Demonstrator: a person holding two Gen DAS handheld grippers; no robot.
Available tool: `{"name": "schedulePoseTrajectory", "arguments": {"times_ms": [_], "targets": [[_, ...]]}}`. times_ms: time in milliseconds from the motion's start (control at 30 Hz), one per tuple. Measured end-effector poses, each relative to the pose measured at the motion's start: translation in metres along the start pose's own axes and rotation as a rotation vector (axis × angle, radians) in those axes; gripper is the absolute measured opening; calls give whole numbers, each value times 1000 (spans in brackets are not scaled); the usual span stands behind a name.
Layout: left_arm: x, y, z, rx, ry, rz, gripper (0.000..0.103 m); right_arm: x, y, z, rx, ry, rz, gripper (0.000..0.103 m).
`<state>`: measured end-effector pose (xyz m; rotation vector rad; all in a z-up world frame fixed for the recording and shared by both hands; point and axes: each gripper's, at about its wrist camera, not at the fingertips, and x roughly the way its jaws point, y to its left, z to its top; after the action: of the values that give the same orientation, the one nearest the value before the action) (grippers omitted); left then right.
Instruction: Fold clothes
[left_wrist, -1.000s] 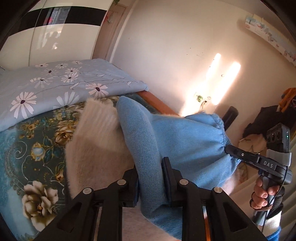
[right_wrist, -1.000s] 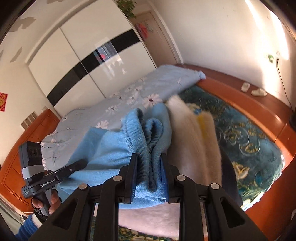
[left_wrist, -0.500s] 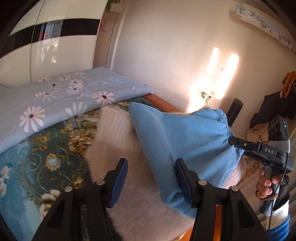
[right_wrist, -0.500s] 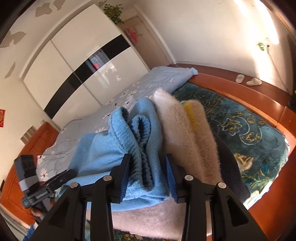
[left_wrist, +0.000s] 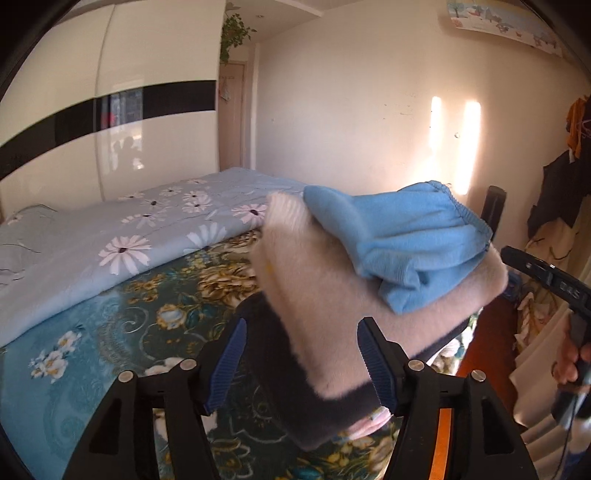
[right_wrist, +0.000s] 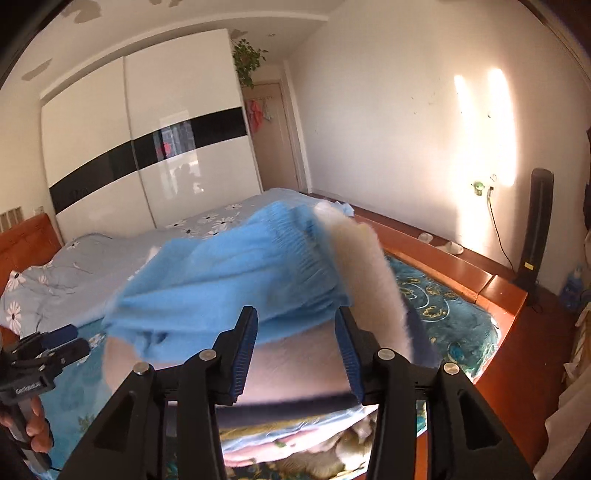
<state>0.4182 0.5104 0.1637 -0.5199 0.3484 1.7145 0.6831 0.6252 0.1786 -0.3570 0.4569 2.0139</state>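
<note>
A folded blue garment (left_wrist: 402, 236) lies on top of a stack: a cream fluffy garment (left_wrist: 332, 295) under it and a dark navy one (left_wrist: 291, 369) below. The stack sits on the bed. My left gripper (left_wrist: 301, 363) is open, its jaws apart in front of the stack's near side, holding nothing. My right gripper (right_wrist: 295, 354) is open too, jaws apart just before the blue garment (right_wrist: 229, 280) and the cream one (right_wrist: 365, 266). More folded pieces show at the stack's bottom (right_wrist: 280, 443).
The bed has a teal floral cover (left_wrist: 110, 332) and a light blue daisy quilt (left_wrist: 110, 236) at the back. A wooden bed frame (right_wrist: 461, 266) runs along the right. A wardrobe (right_wrist: 147, 147) and a black tower (right_wrist: 535, 229) stand by the walls.
Both grippers have opened and let go of the blue garment. It now rests on the stack, and both grippers have drawn back from it.
</note>
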Motion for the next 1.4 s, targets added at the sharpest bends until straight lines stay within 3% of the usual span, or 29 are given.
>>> {"name": "schedulePoseTrajectory", "arguments": {"times_ms": [167, 500, 533, 600, 733, 900, 1133, 1300, 1400], "targets": [[-31, -1, -35, -28, -37, 34, 74, -14, 38, -40, 18, -20, 43, 50], [-64, 21, -70, -194, -42, 36, 80, -45, 79, -92, 43, -33, -26, 50], [-67, 22, -73, -206, -48, 36, 81, -48, 82, -94, 37, -34, -34, 52], [-72, 23, -78, -224, -58, 33, 82, -52, 89, -99, 15, -43, -67, 70], [-77, 19, -84, -205, -65, 16, 82, -64, 94, -104, 21, -78, -124, 75], [-78, 16, -89, -209, -63, 10, 83, -72, 92, -112, 82, -47, -122, 77], [-84, 6, -95, -150, -67, 44, 85, -84, 118, -117, -29, -50, -195, 88], [-86, 7, -99, -146, -33, 68, 85, -87, 125, -121, -43, -37, -154, 93], [-92, 7, -101, -133, -33, 91, 85, -93, 129, -125, -34, -18, -163, 101]]}}
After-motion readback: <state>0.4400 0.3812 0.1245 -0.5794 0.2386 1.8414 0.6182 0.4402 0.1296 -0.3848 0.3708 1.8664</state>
